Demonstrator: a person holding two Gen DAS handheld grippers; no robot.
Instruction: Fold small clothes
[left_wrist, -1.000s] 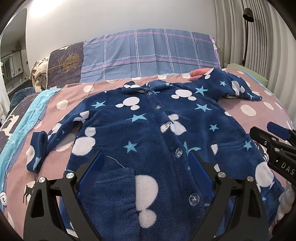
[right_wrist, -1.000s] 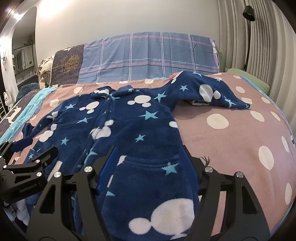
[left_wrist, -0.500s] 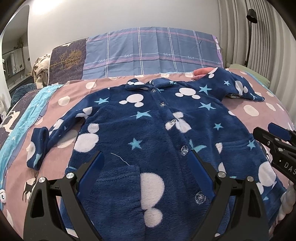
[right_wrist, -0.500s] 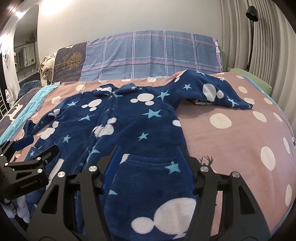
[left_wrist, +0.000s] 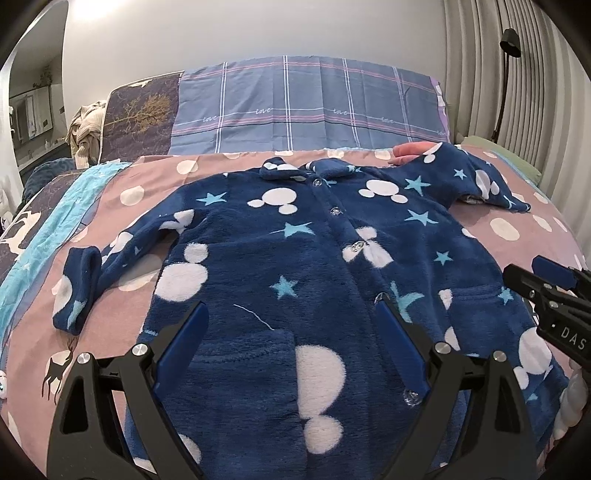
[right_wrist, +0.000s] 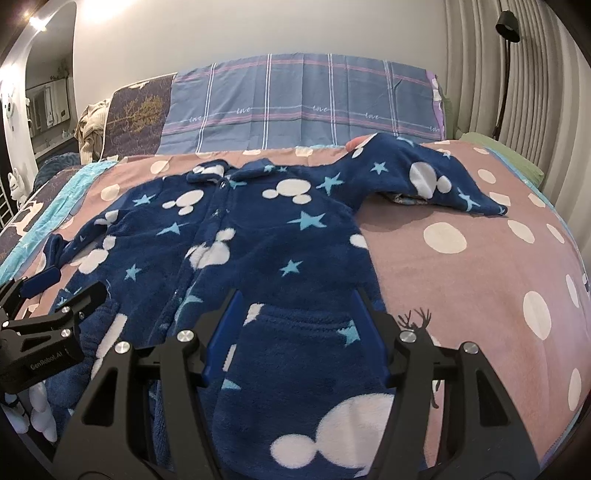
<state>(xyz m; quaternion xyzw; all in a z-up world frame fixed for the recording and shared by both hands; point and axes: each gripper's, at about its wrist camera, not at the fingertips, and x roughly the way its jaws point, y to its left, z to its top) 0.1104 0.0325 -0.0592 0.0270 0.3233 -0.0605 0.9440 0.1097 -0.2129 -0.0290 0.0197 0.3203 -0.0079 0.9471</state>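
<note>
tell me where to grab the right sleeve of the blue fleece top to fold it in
Probably best at the cuff end of the right sleeve, where it lies thin and free on the pink dotted bedspread. Come in from the outer right side with the right gripper, whose jaws stand open: the sleeve stretches outward from the body, so its tip is clear of other cloth.

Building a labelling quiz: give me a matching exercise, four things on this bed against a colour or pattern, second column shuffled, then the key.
Things:
1. fleece top
2. bedspread
3. pillow
4. floor lamp

Descriptions:
A. black
B. blue-grey plaid with the word "love"
C. navy with white mouse heads and light blue stars
D. dusty pink with white dots

Pairs: 1-C, 2-D, 3-B, 4-A
</note>
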